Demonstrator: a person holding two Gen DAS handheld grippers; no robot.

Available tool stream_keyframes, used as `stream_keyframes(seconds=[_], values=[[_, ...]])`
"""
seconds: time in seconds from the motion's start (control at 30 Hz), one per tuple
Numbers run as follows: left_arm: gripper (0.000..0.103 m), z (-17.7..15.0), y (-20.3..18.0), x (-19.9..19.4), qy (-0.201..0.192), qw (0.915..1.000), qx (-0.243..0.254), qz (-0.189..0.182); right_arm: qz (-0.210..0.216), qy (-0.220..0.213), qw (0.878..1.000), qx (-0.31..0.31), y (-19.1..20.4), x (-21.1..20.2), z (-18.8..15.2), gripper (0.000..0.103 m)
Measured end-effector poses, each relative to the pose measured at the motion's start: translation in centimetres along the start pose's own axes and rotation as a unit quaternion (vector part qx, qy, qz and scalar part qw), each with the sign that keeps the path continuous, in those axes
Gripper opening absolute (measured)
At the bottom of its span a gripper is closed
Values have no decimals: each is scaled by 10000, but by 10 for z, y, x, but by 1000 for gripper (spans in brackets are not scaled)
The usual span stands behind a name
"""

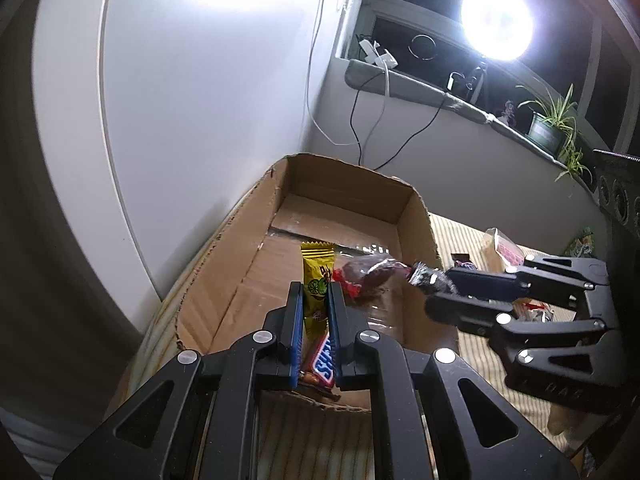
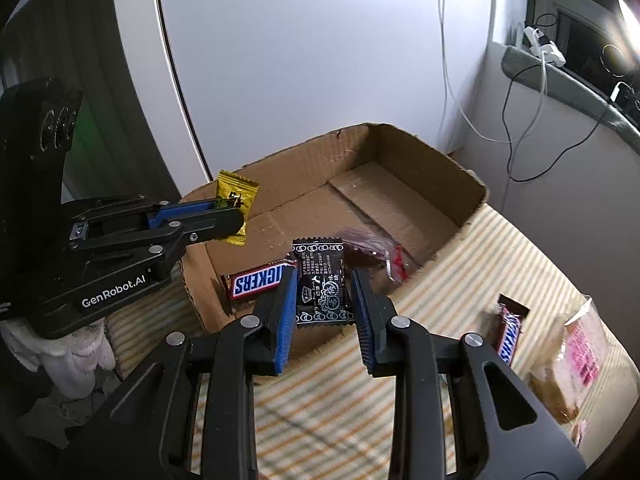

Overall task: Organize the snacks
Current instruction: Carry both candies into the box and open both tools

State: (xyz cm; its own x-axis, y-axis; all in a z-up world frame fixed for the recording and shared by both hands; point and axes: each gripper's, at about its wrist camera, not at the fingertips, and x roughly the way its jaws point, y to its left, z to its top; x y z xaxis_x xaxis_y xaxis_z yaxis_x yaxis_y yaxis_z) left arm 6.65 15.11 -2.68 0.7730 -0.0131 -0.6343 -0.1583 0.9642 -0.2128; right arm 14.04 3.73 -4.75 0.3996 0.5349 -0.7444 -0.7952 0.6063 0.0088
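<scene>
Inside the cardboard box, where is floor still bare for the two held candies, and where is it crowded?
Bare: the far half of the cardboard box, between the far wall and the dark red packet. Crowded: the near end, where the Snickers bar lies beside that packet, below the yellow candy and black candy.

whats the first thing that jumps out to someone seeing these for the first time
Two grippers meet over an open cardboard box: the left gripper pinches a yellow candy packet upright above it, and the right gripper holds a black snack packet at the box's near edge. Behind, a glaring round lamp burns at the dark window. A Snickers bar lies inside the box.
</scene>
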Motion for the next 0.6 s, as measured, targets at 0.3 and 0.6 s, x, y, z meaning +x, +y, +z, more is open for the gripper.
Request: stream_keyframes(seconds=[0.3, 0.6], values=[[19, 2, 1, -2, -12, 10000, -9, 69, 2, 29, 10000, -66, 5, 7, 1, 29], [21, 4, -1, -5, -35, 10000, -9, 75, -100, -95, 9999, -31, 1, -8, -3, 50]])
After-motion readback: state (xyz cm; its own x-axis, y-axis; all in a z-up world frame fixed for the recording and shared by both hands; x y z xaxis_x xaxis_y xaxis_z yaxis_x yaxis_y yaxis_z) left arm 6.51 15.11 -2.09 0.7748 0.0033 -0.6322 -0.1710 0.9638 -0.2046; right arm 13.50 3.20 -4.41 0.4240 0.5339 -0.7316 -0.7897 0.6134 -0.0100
